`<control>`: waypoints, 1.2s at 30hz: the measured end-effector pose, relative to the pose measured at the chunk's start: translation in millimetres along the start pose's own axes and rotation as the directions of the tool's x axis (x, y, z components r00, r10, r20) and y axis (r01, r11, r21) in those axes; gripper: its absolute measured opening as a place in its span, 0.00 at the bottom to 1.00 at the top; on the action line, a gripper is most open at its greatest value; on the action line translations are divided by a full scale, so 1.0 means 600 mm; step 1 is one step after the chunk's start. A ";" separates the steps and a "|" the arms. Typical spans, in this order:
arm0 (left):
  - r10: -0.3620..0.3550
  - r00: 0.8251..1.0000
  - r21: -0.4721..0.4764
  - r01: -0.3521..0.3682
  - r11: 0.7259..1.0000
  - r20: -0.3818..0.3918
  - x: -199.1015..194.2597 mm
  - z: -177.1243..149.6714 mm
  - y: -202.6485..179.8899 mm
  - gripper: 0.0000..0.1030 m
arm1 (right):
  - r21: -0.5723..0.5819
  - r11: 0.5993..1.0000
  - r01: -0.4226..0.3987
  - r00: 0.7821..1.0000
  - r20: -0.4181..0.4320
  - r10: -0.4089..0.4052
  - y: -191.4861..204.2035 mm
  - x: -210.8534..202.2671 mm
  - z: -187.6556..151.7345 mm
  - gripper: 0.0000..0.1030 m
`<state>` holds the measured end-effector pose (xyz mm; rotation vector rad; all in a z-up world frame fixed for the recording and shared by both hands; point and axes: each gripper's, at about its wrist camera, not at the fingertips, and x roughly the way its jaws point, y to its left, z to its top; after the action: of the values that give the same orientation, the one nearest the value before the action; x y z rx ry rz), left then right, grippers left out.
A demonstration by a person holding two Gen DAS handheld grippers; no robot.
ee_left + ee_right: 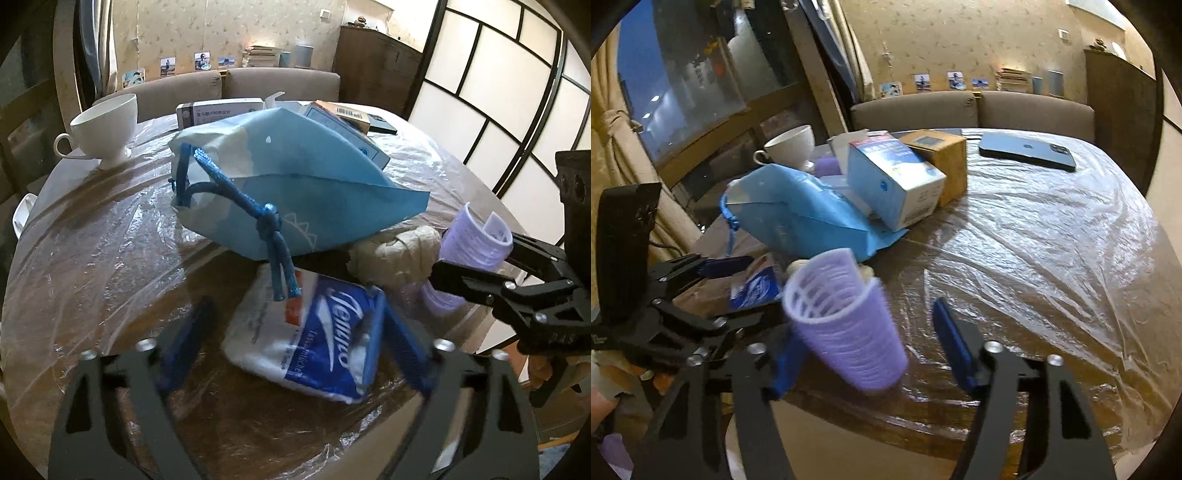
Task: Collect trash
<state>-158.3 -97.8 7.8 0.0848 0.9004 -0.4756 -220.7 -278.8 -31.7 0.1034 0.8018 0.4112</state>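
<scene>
A blue and white tissue pack lies on the plastic-covered round table between the open fingers of my left gripper. A blue drawstring bag lies just behind it. A crumpled beige paper wad sits to the right. A purple ribbed cup lies on its side between the open fingers of my right gripper, not clamped. The right gripper shows in the left wrist view beside the cup. The left gripper shows in the right wrist view around the tissue pack.
A white teacup stands far left. Several cardboard boxes stand behind the bag. A dark phone lies at the far side. A sofa is behind the table. The table's near edge is close to my right gripper.
</scene>
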 end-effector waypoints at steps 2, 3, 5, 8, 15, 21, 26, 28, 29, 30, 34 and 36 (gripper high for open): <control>0.000 1.000 0.003 0.000 1.000 0.000 -0.002 0.001 -0.001 0.71 | 0.001 1.000 -0.021 1.000 -0.004 0.021 0.005 -0.003 0.002 0.44; -0.002 1.000 -0.001 0.002 1.000 -0.002 -0.004 0.001 -0.001 0.71 | 0.002 1.000 -0.027 1.000 -0.003 0.027 0.008 -0.005 0.002 0.44; -0.010 1.000 -0.008 0.010 1.000 -0.002 -0.008 0.001 0.001 0.67 | 0.006 0.998 -0.061 0.998 -0.001 0.061 0.012 -0.011 0.002 0.42; -0.004 1.000 -0.015 0.004 1.000 -0.003 -0.013 -0.002 0.002 0.66 | 0.020 0.997 -0.077 0.997 0.000 0.077 0.015 -0.017 0.002 0.42; -0.025 1.000 -0.060 0.026 0.998 0.007 -0.024 -0.007 0.011 0.66 | 0.063 0.991 -0.119 0.993 0.032 0.118 0.016 -0.045 0.006 0.42; -0.092 0.995 -0.076 0.095 0.993 0.050 -0.042 0.002 0.000 0.66 | 0.098 0.985 -0.141 0.990 0.040 0.137 0.019 -0.035 0.018 0.42; -0.083 0.995 -0.058 0.087 0.995 0.060 -0.040 0.006 -0.017 0.66 | 0.109 0.983 -0.149 0.989 0.040 0.146 0.028 -0.027 0.018 0.42; -0.082 0.995 -0.065 0.086 0.994 0.061 -0.037 0.006 -0.018 0.66 | 0.112 0.981 -0.158 0.987 0.053 0.153 0.028 -0.033 0.020 0.42; -0.082 0.995 -0.069 0.087 0.994 0.061 -0.036 0.006 -0.018 0.66 | 0.113 0.981 -0.159 0.986 0.060 0.153 0.028 -0.036 0.021 0.42; -0.081 0.995 -0.074 0.086 0.994 0.065 -0.036 0.008 -0.019 0.66 | 0.113 0.980 -0.162 0.986 0.065 0.155 0.027 -0.040 0.021 0.42; -0.076 0.993 -0.080 0.083 0.993 0.087 -0.043 0.013 -0.018 0.66 | 0.108 0.980 -0.167 0.983 0.089 0.158 0.027 -0.051 0.028 0.41; -0.080 0.992 -0.079 0.088 0.993 0.094 -0.047 0.017 -0.019 0.66 | 0.116 0.974 -0.194 0.978 0.105 0.182 0.024 -0.056 0.032 0.41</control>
<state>-170.5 -100.5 37.1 -0.0507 0.8355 -0.5157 -232.6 -277.6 8.0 0.3161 0.7268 0.5309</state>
